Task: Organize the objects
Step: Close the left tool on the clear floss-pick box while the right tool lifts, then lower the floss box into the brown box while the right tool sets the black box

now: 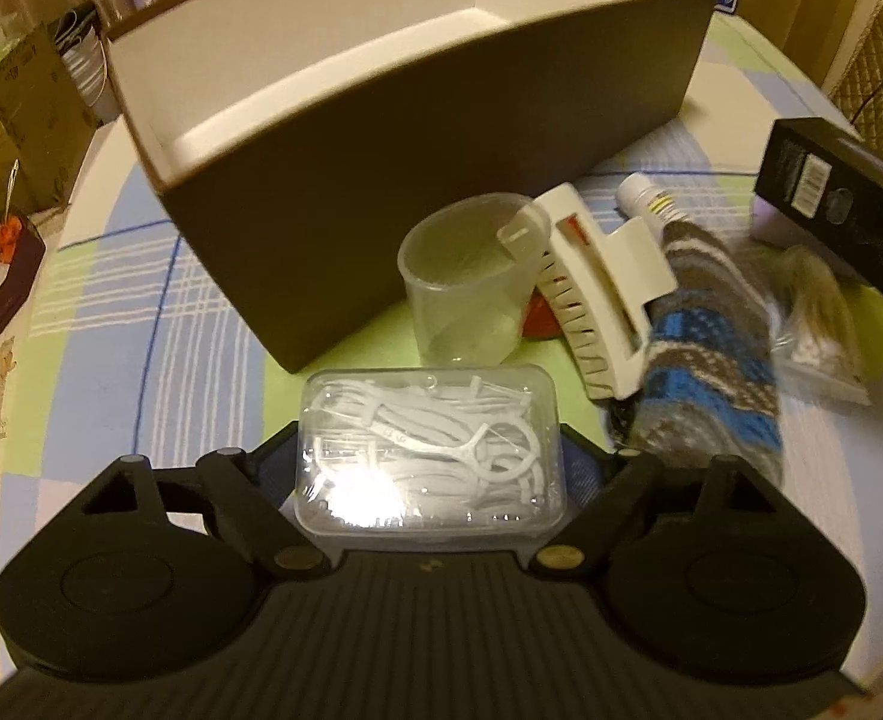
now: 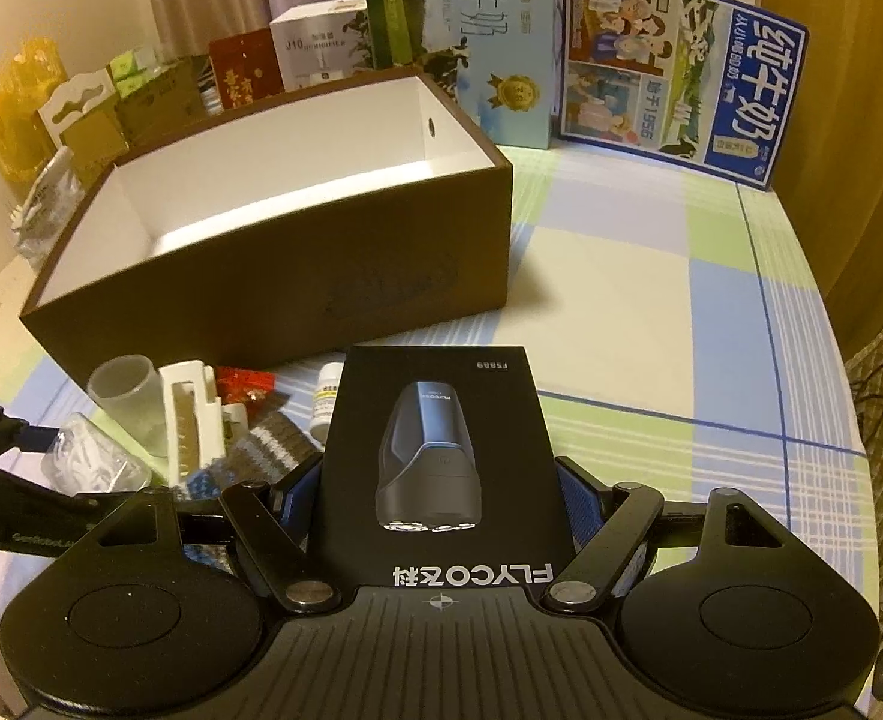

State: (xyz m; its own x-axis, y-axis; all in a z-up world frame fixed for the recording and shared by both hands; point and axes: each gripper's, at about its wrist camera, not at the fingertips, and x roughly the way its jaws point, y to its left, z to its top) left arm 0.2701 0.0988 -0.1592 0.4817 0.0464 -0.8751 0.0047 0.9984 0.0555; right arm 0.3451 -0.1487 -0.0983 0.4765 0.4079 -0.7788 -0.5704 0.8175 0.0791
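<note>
My left gripper [image 1: 429, 456] is shut on a clear plastic case of white floss picks [image 1: 429, 444], held just in front of the brown box [image 1: 417, 138], which has a white inside and nothing in it. My right gripper [image 2: 441, 480] is shut on a black shaver box [image 2: 441, 456], held above the table to the right of the pile. On the table lie a clear cup [image 1: 471, 276], a cream hair claw [image 1: 597, 288], a knitted sock [image 1: 711, 324], a small white bottle [image 1: 645, 195] and a bag of cotton swabs [image 1: 819, 336]. The shaver box [image 1: 843, 204] and the floss case [image 2: 90, 459] each show in the other view.
The table has a checked cloth [image 2: 651, 324]. Milk cartons [image 2: 681, 72] and other boxes stand behind the brown box [image 2: 273, 252]. Cardboard boxes [image 1: 27, 108] and a small dark tray [image 1: 3, 276] sit at the left. A red packet [image 2: 243, 381] lies by the hair claw [image 2: 192, 414].
</note>
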